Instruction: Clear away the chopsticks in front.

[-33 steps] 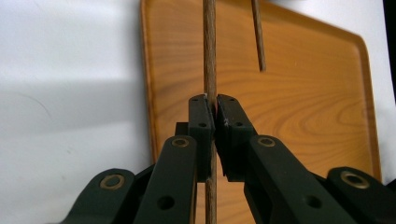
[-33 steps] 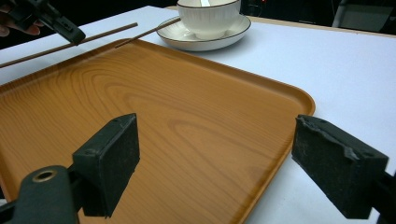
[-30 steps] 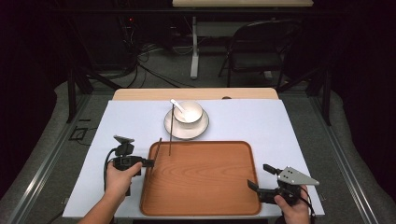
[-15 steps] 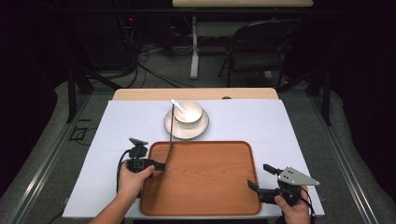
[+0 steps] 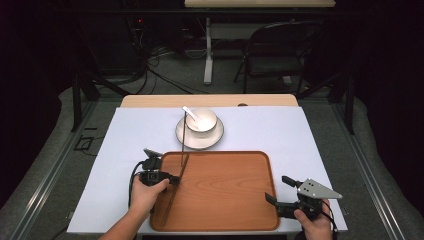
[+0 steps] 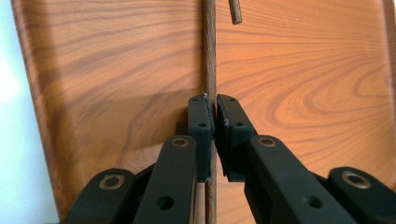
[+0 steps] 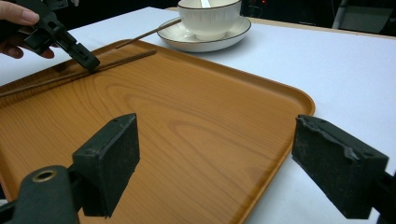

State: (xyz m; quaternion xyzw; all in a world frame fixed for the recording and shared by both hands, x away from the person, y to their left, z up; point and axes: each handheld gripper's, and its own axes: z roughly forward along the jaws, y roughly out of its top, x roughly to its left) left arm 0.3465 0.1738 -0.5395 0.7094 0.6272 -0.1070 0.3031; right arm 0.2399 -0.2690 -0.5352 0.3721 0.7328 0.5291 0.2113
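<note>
A wooden tray [image 5: 225, 190] lies at the table's near middle. My left gripper [image 5: 174, 179] [image 6: 215, 105] is over the tray's left part, shut on a dark chopstick [image 5: 172, 192] [image 6: 208, 51] that lies lengthwise along the tray [image 6: 116, 93]. A second chopstick [image 5: 184, 132] [image 7: 149, 32] leans from the saucer [image 5: 186, 137] toward the tray's far edge; its tip [image 6: 235, 11] shows in the left gripper view. My right gripper [image 5: 277, 189] [image 7: 219, 144] stands open at the tray's near right corner [image 7: 280, 140], nothing between its jaws.
A white bowl [image 5: 201, 119] with a white spoon [image 5: 190, 112] stands on the saucer just beyond the tray. White cloth [image 5: 310, 145] covers the table on both sides. A chair [image 5: 272, 60] and cables are on the floor beyond.
My left gripper has moved right from the cloth onto the tray's left part, carrying the chopstick with it. The right gripper has stayed still.
</note>
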